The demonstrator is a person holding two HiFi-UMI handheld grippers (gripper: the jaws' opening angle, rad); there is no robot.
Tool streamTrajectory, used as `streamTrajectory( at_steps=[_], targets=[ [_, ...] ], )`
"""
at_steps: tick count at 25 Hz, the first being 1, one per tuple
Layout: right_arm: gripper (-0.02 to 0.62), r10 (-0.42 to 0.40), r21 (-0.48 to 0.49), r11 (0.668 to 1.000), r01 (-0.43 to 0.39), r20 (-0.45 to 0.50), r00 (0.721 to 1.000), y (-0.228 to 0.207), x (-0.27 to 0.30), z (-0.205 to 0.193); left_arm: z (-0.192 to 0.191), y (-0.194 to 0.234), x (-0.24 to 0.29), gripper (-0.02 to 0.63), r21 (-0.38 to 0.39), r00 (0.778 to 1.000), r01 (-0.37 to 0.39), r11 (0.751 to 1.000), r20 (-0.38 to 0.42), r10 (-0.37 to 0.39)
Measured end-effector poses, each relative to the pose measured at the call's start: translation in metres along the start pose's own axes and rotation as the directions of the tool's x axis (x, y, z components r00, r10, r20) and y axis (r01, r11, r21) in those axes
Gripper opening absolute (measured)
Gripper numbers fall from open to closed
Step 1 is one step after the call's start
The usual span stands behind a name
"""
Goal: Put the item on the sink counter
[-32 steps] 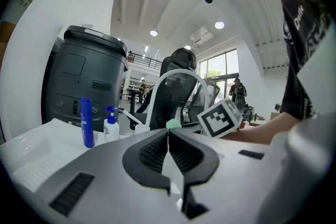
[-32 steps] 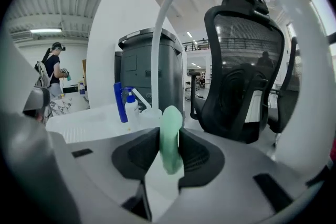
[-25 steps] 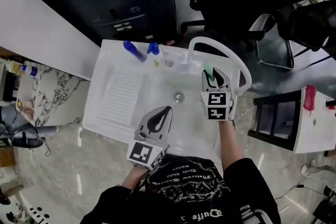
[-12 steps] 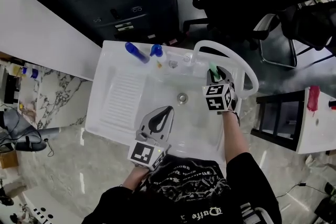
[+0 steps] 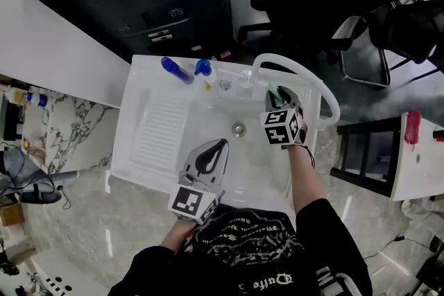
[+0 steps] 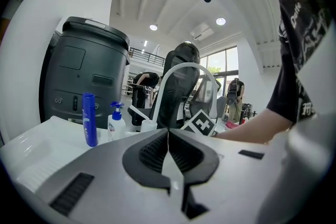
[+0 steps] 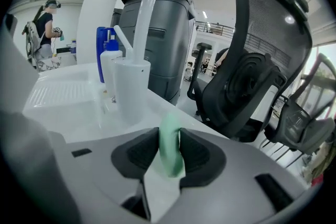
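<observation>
Head view: white sink [image 5: 158, 129] (marbled floor [image 5: 104, 215])

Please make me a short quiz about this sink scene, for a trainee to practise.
1. True or false: the left gripper has its jaws together, holding nothing.
2. Between the right gripper jaws: A green item, B spoon, C nothing?
3. Which stands nearer the tap: blue bottle or pump bottle?
Key: 1 true. 2 A; these jaws are opening, item between them. 3 pump bottle.
</observation>
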State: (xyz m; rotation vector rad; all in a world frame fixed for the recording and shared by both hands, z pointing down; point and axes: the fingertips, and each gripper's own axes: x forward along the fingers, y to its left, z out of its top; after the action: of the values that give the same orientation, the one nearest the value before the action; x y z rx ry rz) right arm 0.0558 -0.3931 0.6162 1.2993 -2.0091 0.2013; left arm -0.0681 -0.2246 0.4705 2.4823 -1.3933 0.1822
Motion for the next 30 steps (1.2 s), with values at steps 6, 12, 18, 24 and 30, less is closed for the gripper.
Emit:
streamTrajectory(
  at_steps=[6,12,18,24,30],
  targets=[
    [0.159,0.028,0.057,0.998,-0.027,-0.008,1.0,0.007,0.006,-0.002,-0.002,0.005,-0.002,0.008,-0.002,1.0,-0.015,1.0,-0.007,0.015],
    [0.233,0.076,0.091,0.993,-0.074,-0.017,0.997,0.011,0.01,-0.006,-0.006,0.006,-0.004,0.008,-0.002,1.0,-0.022,1.0,-0.02,0.022],
    [0.337,0.133,0.151,0.978,-0.142,0.07,0.989,0.016,-0.002,0.01,-0.004,0.007,-0.002,0.009,-0.001,1.0,-0.023,1.0,-0.007,0.023],
    [0.354,0.143,0.236,0.953,-0.191,0.206,0.968,0.026,-0.052,0.029,0.0,0.002,-0.005,0.008,-0.008,1.0,-0.014,1.0,0.019,0.014],
    [0.344,0.154,0.279,0.929,-0.242,0.302,0.941,0.04,-0.108,0.043,0.005,-0.004,-0.012,0.008,-0.012,0.999,0.004,1.0,0.051,-0.003]
  ],
)
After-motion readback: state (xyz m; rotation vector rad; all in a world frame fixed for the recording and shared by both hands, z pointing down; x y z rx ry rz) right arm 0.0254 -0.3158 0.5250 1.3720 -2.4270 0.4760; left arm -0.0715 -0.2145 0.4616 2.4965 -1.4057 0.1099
